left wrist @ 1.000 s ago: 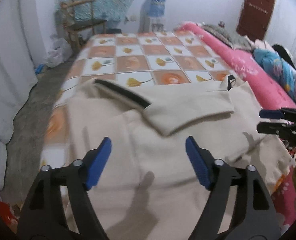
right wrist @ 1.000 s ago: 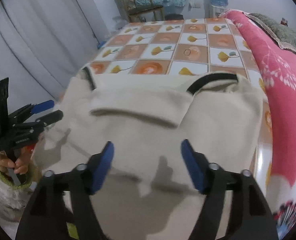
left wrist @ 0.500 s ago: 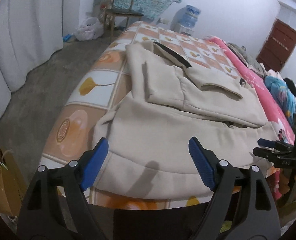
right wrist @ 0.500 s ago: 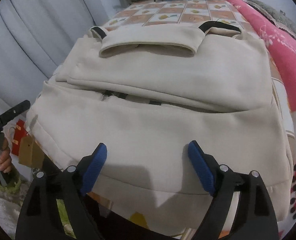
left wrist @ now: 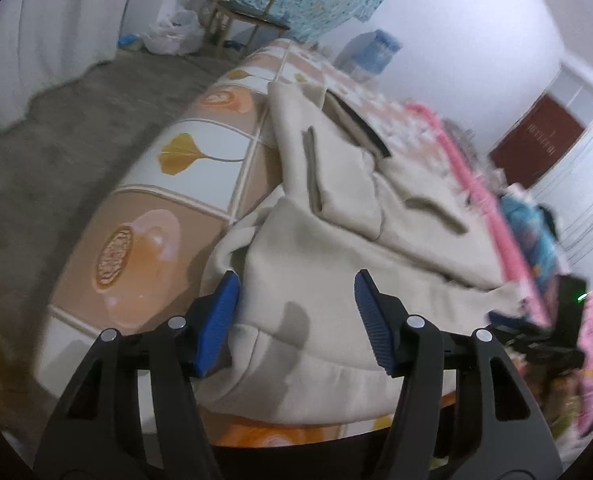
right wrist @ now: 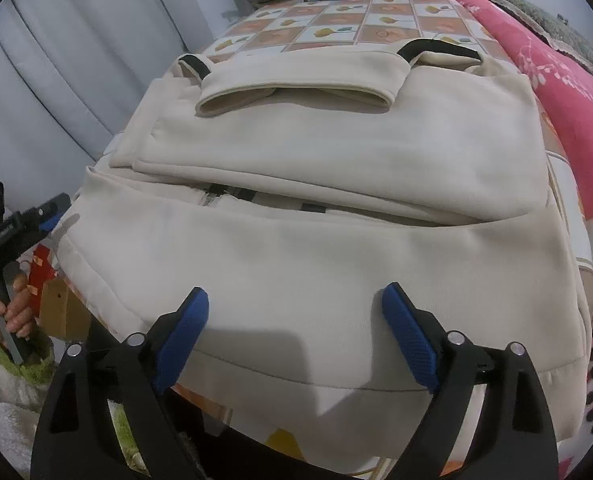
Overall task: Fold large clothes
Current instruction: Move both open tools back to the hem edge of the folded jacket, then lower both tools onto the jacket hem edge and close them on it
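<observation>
Two grippers at near hem of one cream jacket (right wrist: 336, 248), lying part-folded on one checked bed cover (left wrist: 200, 152). Left gripper (left wrist: 296, 320) closing, hem corner between jaws, pads not yet pressing; right gripper (right wrist: 296, 332) spread wide, empty above hem. Pinch both corners evenly, lift together
</observation>
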